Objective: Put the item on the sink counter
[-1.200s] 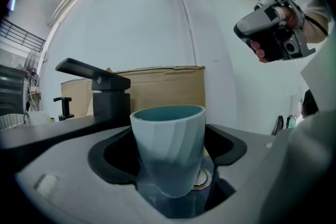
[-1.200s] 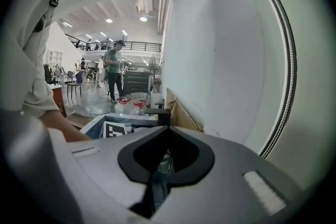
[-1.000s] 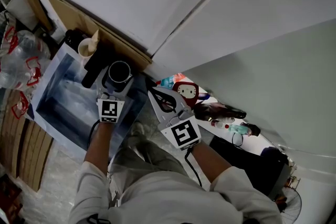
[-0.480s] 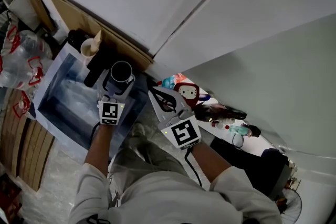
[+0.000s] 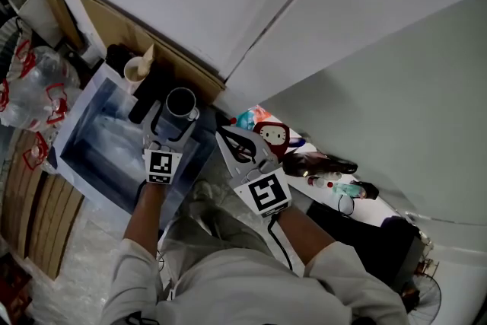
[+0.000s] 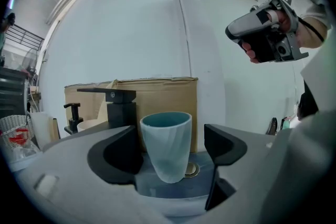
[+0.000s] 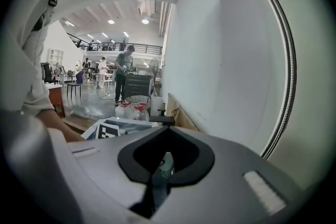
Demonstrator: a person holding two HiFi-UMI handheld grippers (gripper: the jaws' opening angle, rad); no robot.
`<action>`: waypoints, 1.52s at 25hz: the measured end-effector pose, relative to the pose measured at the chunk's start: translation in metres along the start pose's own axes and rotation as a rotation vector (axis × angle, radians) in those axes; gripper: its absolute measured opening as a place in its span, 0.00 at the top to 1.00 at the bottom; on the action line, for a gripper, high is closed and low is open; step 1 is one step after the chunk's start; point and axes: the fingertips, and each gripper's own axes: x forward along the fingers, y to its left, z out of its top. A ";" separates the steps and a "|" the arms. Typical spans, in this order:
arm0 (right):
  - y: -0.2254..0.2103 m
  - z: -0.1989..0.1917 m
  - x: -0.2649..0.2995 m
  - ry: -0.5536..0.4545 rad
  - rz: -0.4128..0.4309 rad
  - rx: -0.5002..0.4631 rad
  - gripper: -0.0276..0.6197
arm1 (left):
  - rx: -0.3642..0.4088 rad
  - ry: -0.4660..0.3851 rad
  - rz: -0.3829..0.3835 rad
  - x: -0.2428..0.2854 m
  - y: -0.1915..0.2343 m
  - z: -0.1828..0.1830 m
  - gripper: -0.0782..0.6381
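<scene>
Teal cup | between parted jaws of left gripper | right gripper closed

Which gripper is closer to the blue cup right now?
Left. The cup stands between the open jaws of the left gripper; the right gripper sits off to the cup's right, shut.

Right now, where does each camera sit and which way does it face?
Head view: on the person's head, facing steeply down at the sink; shows both forearms, left gripper, right gripper.
Left gripper view: on the left gripper, facing the faucet; teal cup between its parted jaws.
Right gripper view: on the right gripper, facing along the wall; jaws together.
Shared: teal cup, in head and left gripper views.
</scene>
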 end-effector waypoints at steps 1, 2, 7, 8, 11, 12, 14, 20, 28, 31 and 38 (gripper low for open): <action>0.002 0.002 -0.001 -0.002 -0.002 -0.002 0.95 | -0.002 -0.001 -0.004 -0.002 -0.001 0.002 0.31; 0.003 0.005 -0.002 -0.005 -0.005 -0.003 0.95 | -0.002 -0.002 -0.009 -0.005 -0.002 0.004 0.31; 0.014 0.023 -0.010 -0.024 -0.017 -0.006 0.95 | 0.004 -0.001 -0.043 -0.022 -0.009 0.019 0.31; 0.016 0.027 -0.012 -0.027 -0.021 -0.007 0.95 | 0.004 -0.003 -0.050 -0.026 -0.010 0.023 0.31; 0.020 0.041 -0.019 -0.038 -0.037 -0.001 0.95 | 0.009 -0.011 -0.075 -0.037 -0.012 0.040 0.31; 0.021 0.047 -0.022 -0.042 -0.044 0.006 0.95 | 0.013 -0.014 -0.082 -0.041 -0.012 0.047 0.32; 0.024 0.055 -0.026 -0.049 -0.055 0.014 0.95 | 0.022 -0.017 -0.094 -0.048 -0.012 0.059 0.32; 0.034 0.072 -0.036 -0.066 -0.078 0.022 0.95 | 0.036 -0.023 -0.131 -0.074 -0.010 0.093 0.33; 0.045 0.097 -0.051 -0.092 -0.105 0.011 0.95 | 0.056 -0.030 -0.180 -0.106 -0.013 0.130 0.34; 0.048 0.105 -0.057 -0.103 -0.115 0.006 0.95 | 0.063 -0.036 -0.199 -0.117 -0.016 0.143 0.35; 0.056 0.112 -0.072 -0.113 -0.141 0.012 0.95 | 0.061 -0.064 -0.213 -0.145 -0.018 0.176 0.38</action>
